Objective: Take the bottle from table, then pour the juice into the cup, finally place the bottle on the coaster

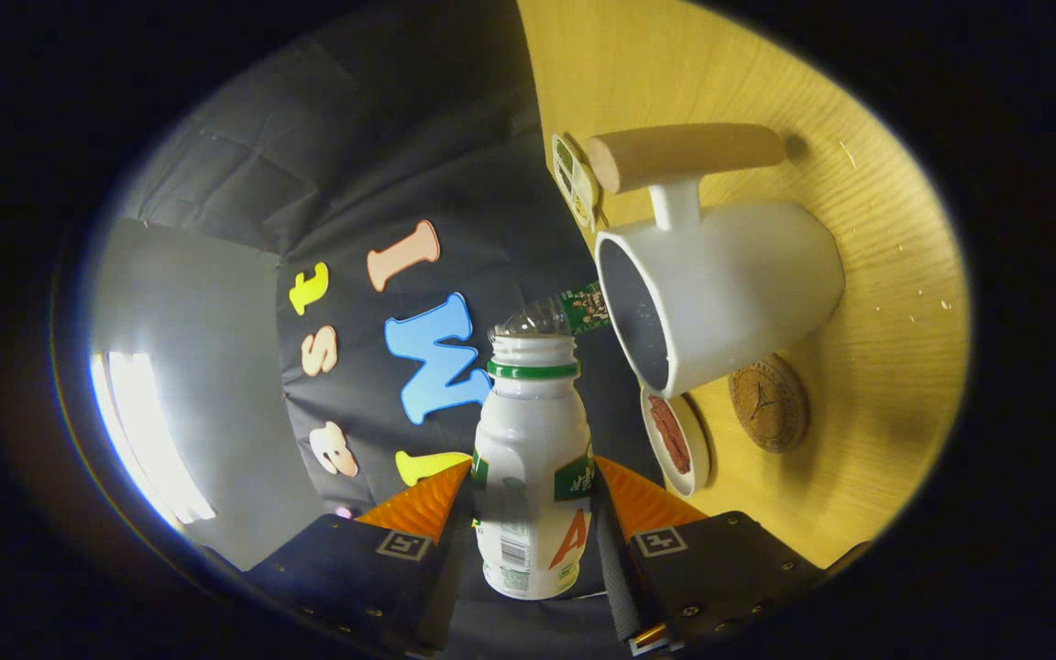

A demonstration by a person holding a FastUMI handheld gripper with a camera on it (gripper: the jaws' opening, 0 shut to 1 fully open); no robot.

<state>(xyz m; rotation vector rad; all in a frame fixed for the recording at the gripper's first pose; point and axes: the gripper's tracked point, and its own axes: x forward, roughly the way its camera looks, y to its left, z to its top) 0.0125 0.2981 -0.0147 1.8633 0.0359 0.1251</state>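
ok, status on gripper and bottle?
Gripper shut on bottle. Bottle tipped, open mouth near cup rim. Coaster beside cup, bare. Nothing in the way.

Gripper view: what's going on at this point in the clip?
The handheld gripper is shut on a small white bottle, cap off, and has rolled it onto its side so the open mouth points toward the white cup with the wooden handle. No juice is visible leaving the bottle. The cork coaster lies on the wooden table beside the cup, next to a small dish.
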